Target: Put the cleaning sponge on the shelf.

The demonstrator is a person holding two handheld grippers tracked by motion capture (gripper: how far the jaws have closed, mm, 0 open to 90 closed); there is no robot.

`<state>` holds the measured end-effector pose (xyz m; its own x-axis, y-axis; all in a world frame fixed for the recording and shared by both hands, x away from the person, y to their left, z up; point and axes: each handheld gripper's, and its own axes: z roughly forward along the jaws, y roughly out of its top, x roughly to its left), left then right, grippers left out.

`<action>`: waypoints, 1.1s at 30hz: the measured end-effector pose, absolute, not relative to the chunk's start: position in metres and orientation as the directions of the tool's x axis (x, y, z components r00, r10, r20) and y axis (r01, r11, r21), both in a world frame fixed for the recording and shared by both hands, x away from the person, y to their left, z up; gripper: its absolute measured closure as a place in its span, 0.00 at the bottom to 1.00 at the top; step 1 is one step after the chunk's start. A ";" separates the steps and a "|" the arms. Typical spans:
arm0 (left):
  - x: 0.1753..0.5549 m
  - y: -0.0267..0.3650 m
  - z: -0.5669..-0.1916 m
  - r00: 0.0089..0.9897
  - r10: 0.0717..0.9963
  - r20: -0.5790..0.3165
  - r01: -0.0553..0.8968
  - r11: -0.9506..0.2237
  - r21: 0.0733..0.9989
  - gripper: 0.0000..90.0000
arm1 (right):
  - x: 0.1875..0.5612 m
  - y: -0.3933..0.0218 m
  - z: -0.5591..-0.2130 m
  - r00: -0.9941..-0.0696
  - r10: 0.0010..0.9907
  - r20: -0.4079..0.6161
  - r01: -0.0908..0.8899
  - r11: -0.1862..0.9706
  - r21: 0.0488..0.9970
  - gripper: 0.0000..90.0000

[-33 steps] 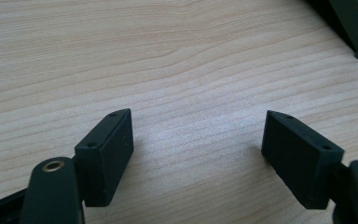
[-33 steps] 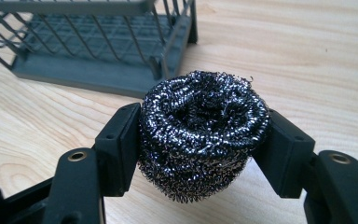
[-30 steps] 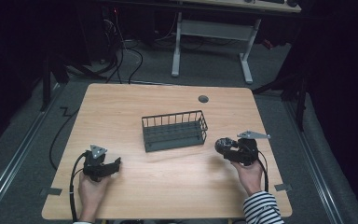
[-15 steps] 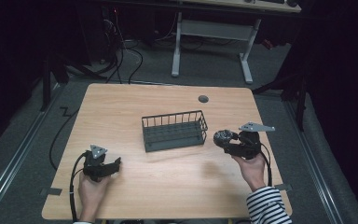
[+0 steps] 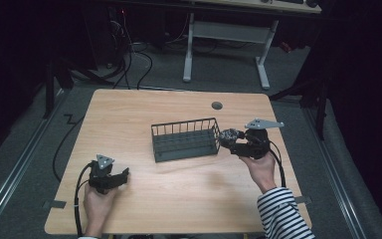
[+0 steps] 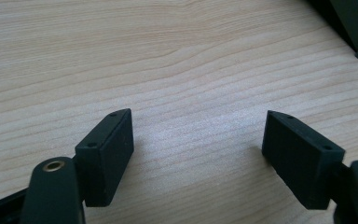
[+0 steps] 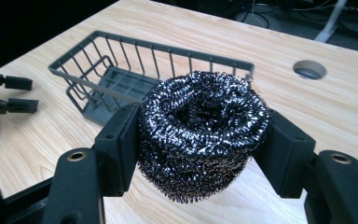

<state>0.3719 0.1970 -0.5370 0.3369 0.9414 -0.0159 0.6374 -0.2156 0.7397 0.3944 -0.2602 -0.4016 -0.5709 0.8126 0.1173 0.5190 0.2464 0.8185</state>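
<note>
Pale wood grain runs across the table (image 5: 144, 109), which carries little. Going left to right in the high view: the left gripper (image 5: 122, 175) lies low near the table's front left corner, held in the person's left hand (image 5: 97, 204), its cable looping off the edge. Its jaws stand wide apart with only bare wood between them, as the left gripper view makes plain (image 6: 198, 140); they grip nothing.

Near the middle stands a dark grey wire basket (image 5: 184, 127), upright, with a slatted floor; it looks empty. Behind it and to the right a round hole (image 5: 217, 105) is cut into the tabletop.

Just beside the basket's right end, raised off the table, is the right gripper (image 5: 227, 137), held in the right hand (image 5: 258, 167) with a striped sleeve (image 5: 283, 214) behind it. Its jaws are clamped on a steel wool scourer (image 7: 200, 140), a dark shiny coil bulging above and below the pads. From the right gripper view the basket's near rim (image 7: 149, 46) lies directly past the scourer.
</note>
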 end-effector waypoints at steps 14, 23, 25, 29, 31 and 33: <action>0.372 0.197 -0.537 0.337 0.941 -0.016 0.637 -0.216 0.740 0.28 | 0.419 -0.230 -0.393 -0.610 0.786 0.102 0.505 0.286 0.814 0.41; 0.372 0.197 -0.537 0.338 0.941 -0.017 0.637 -0.216 0.740 0.28 | 0.439 -0.211 -0.398 -0.613 0.783 0.103 0.528 0.309 0.791 0.41; 0.372 0.197 -0.537 0.338 0.941 -0.017 0.638 -0.216 0.740 0.28 | 0.444 -0.207 -0.399 -0.615 0.783 0.098 0.530 0.318 0.786 0.41; 0.372 0.197 -0.537 0.338 0.941 -0.016 0.637 -0.216 0.740 0.28 | 0.453 -0.198 -0.402 -0.614 0.783 0.100 0.546 0.330 0.770 0.41; 0.372 0.197 -0.537 0.339 0.941 -0.016 0.637 -0.217 0.739 0.28 | 0.457 -0.194 -0.404 -0.614 0.784 0.096 0.550 0.337 0.764 0.40; 0.372 0.197 -0.537 0.341 0.940 -0.014 0.638 -0.220 0.738 0.28 | 0.459 -0.191 -0.405 -0.613 0.784 0.100 0.553 0.335 0.763 0.40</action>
